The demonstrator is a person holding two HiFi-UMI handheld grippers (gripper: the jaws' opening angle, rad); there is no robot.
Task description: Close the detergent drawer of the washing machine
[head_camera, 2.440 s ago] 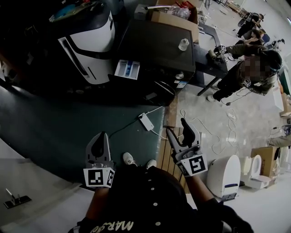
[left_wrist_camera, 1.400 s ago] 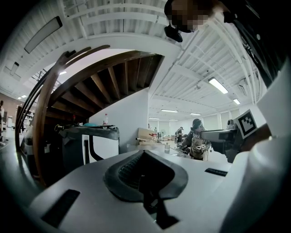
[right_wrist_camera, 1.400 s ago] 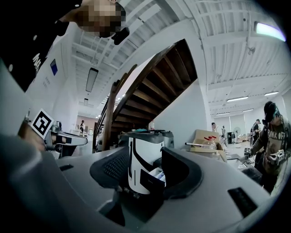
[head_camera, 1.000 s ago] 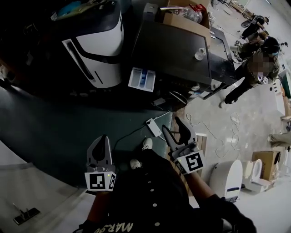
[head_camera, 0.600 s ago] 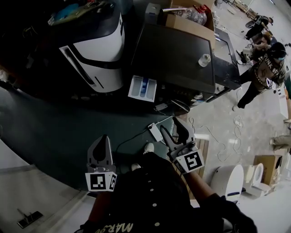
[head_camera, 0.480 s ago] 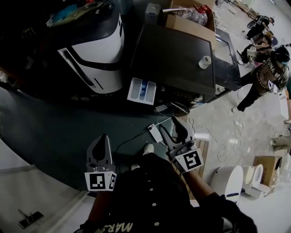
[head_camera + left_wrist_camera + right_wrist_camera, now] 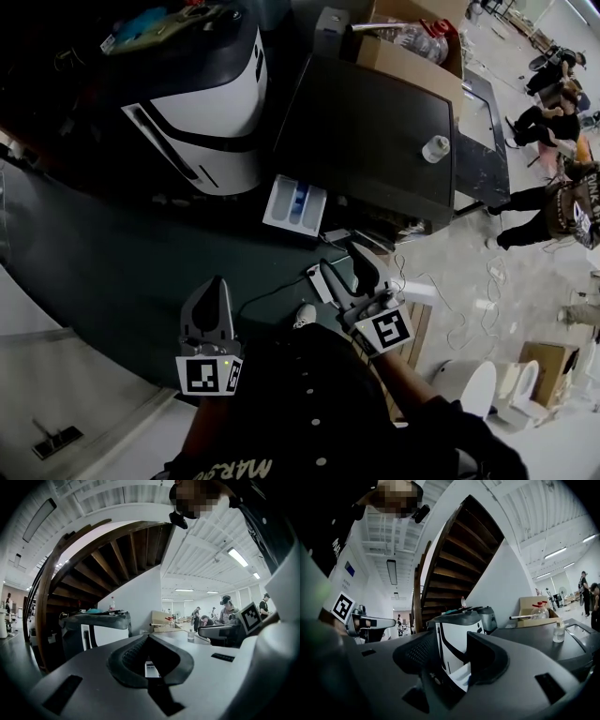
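Note:
The washing machine [image 7: 375,127] has a dark top and stands ahead of me. Its white detergent drawer [image 7: 295,204], with a blue insert, is pulled out toward me. My left gripper [image 7: 217,281] is held low and left, shut and empty, well short of the drawer. My right gripper [image 7: 342,261] is open with nothing between its fingers, just below and right of the drawer. In the left gripper view the drawer [image 7: 151,669] shows through a thin slit under the left gripper [image 7: 148,639]. In the right gripper view the drawer [image 7: 464,674] shows between the jaws of the right gripper [image 7: 452,641].
A white and black appliance [image 7: 206,122] stands left of the machine. A small bottle [image 7: 435,148] and a cardboard box [image 7: 412,56] sit on and behind its top. A white power strip [image 7: 322,281] with cable lies on the floor. People [image 7: 572,202] stand at right, a toilet [image 7: 464,389] lower right.
I have walked closer to the washing machine, so the drawer now sits nearer my right gripper. Both grippers keep their pose. The drawer stays pulled out.

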